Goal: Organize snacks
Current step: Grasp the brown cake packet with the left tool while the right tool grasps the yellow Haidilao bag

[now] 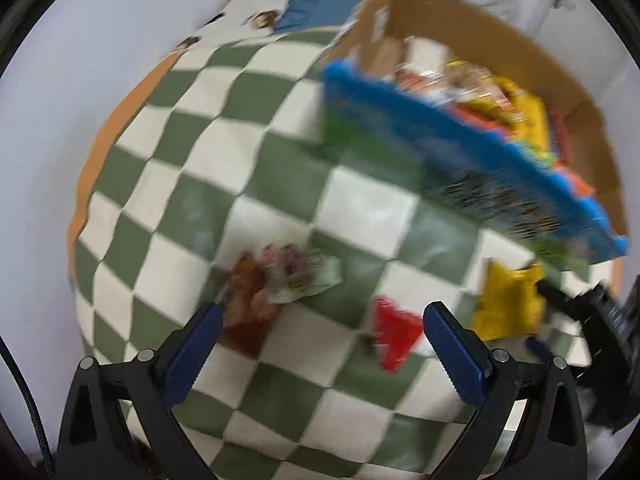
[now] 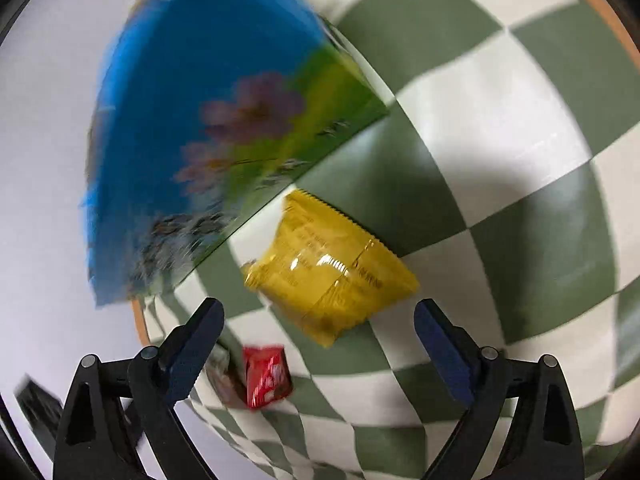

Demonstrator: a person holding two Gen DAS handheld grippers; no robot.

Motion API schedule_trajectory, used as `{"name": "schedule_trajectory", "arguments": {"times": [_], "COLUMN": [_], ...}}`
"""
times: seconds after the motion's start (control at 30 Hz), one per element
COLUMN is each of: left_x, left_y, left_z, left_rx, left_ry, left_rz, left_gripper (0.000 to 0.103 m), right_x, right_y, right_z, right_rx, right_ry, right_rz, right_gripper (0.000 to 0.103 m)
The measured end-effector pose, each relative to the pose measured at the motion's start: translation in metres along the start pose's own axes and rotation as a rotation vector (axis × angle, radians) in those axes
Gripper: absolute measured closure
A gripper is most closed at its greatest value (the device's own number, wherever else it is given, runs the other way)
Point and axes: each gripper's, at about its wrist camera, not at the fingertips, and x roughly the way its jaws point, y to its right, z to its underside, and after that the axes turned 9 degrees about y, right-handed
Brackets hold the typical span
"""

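A yellow snack packet [image 2: 330,266] lies on the green-and-white checkered cloth [image 2: 500,128], just ahead of my open, empty right gripper [image 2: 318,322]. It also shows in the left wrist view [image 1: 506,300]. A small red packet [image 2: 266,376] lies near the right gripper's left finger and shows in the left wrist view [image 1: 394,332]. My left gripper [image 1: 322,326] is open and empty above the cloth. A brown packet [image 1: 250,300] and a pale printed packet [image 1: 300,272] lie ahead of its left finger. A blue and green box [image 1: 460,152] holds several snacks.
The blue box [image 2: 208,128] stands inside a cardboard box [image 1: 460,24] at the back right of the round table. The table's orange rim [image 1: 108,128] shows past the cloth. The right gripper's black body [image 1: 600,340] is at the right edge. The view is motion blurred.
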Motion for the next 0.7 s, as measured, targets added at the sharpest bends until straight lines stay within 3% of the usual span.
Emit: {"name": "schedule_trajectory", "arguments": {"times": [0.1,0.17,0.27,0.4,0.5,0.6,0.7], "left_x": [0.015,0.022,0.029,0.042,0.056,0.073,0.091], "left_y": [-0.019,-0.030,-0.045,-0.058,-0.064,-0.069,-0.075], "left_z": [0.008,0.011,0.016,0.023,0.029,0.033,0.032], "left_rx": [-0.038,-0.049,-0.027,0.046,0.106,0.149,0.168], "left_ry": [-0.042,-0.052,-0.064,-0.088,-0.130,-0.173,-0.202], "left_rz": [-0.036,-0.050,-0.067,-0.068,-0.049,-0.030,-0.009], "left_gripper": [0.000,0.000,0.000,0.000,0.000,0.000,0.000], "right_x": [0.017,0.023,0.029,0.042,0.050,0.054,0.057], "right_y": [-0.007,-0.015,-0.033,-0.051,-0.058,-0.060,-0.056], "right_z": [0.000,0.003,0.020,0.060,0.085,0.101,0.103], "right_rx": [-0.031,-0.107,-0.323,-0.652,-0.802,-0.832,-0.724], "right_ry": [0.018,0.031,0.000,-0.112,-0.180,-0.207,-0.235], "right_rz": [0.037,0.082,0.116,0.211,0.270,0.295,0.288], "right_gripper": [0.015,0.027,0.033,0.039,0.039,0.038,0.019]}}
